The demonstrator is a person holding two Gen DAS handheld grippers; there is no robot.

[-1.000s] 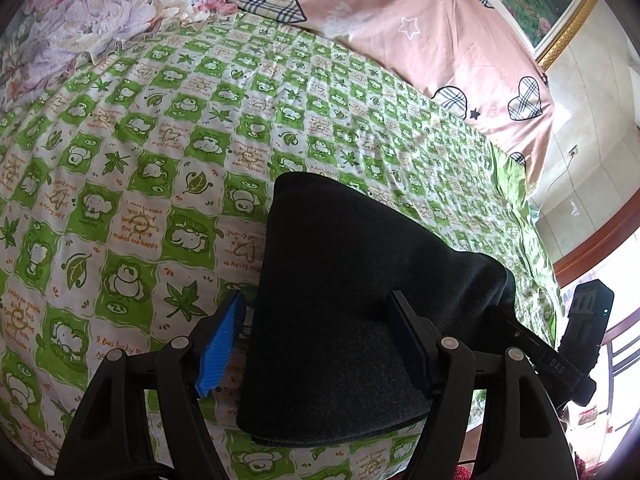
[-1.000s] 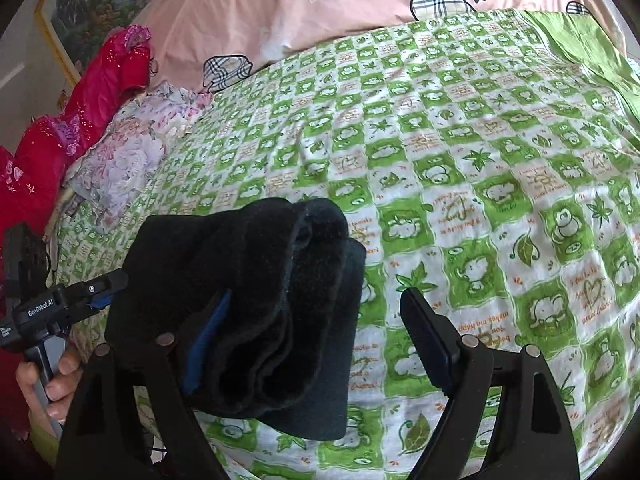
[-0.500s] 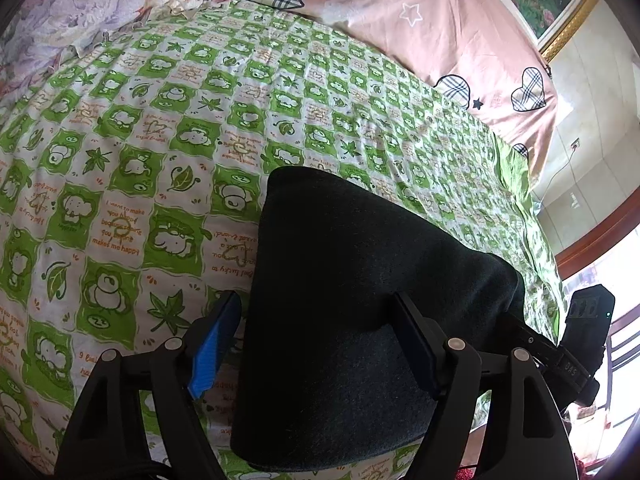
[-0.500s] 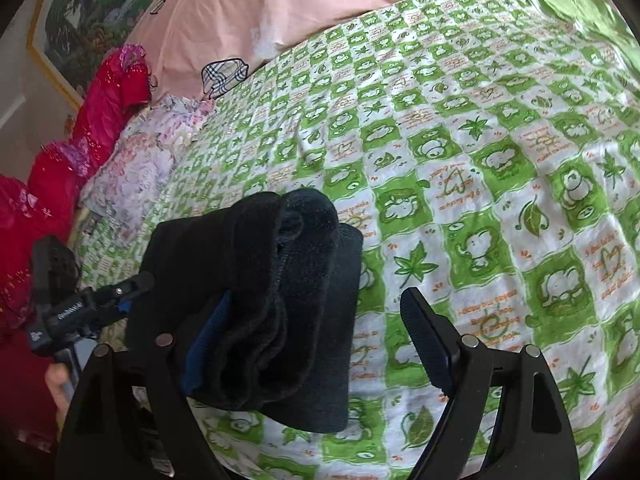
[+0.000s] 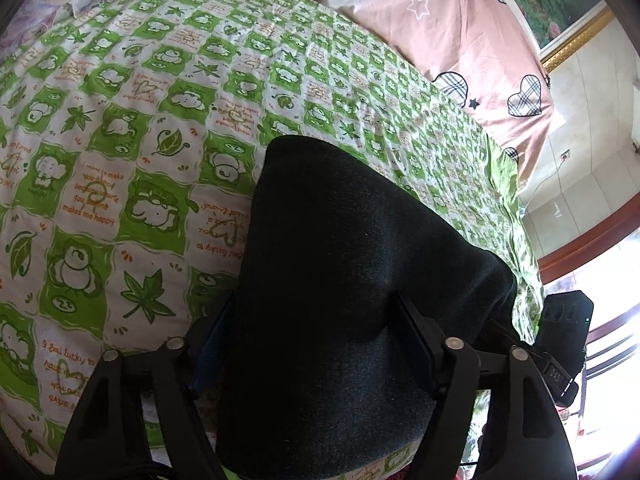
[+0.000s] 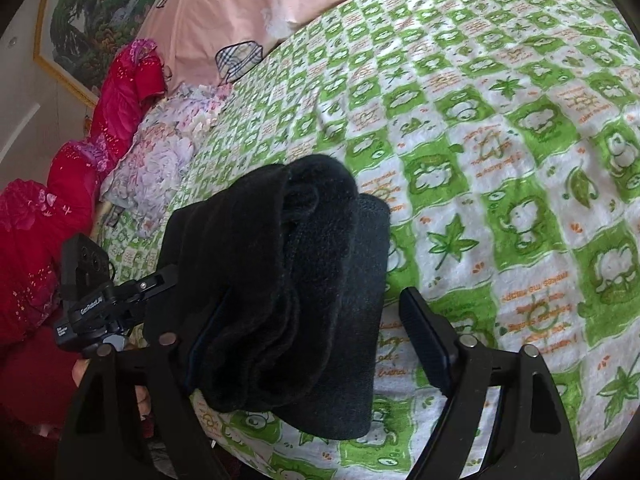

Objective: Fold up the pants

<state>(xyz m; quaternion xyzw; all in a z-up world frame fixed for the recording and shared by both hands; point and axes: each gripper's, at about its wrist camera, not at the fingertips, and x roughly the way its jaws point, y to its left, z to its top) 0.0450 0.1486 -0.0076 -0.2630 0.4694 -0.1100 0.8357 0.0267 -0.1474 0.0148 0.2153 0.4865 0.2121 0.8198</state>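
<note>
The folded pants (image 5: 344,300) lie on the bed (image 5: 120,200) between both my grippers. My left gripper (image 5: 316,344) and right gripper (image 6: 316,328) are closing, fingers spread around the bundle. Next: a firm squeeze on both ends.

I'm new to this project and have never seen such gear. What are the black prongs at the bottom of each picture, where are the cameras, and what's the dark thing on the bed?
There is no robot here. A person holds a two-finger gripping tool in each hand, and each tool has a wide-angle camera looking along its fingers. The prongs are those fingers. One picture comes from the left gripper, the other from the right gripper. On the green-and-white bed sheet lies a pair of dark pants, folded into a thick bundle. Both tools straddle it, from opposite ends. The right gripper's jaws are closing: one finger is against the bundle, while the other is apart from it, with sheet showing between. Whether the left one is squeezing, I cannot tell.
</note>
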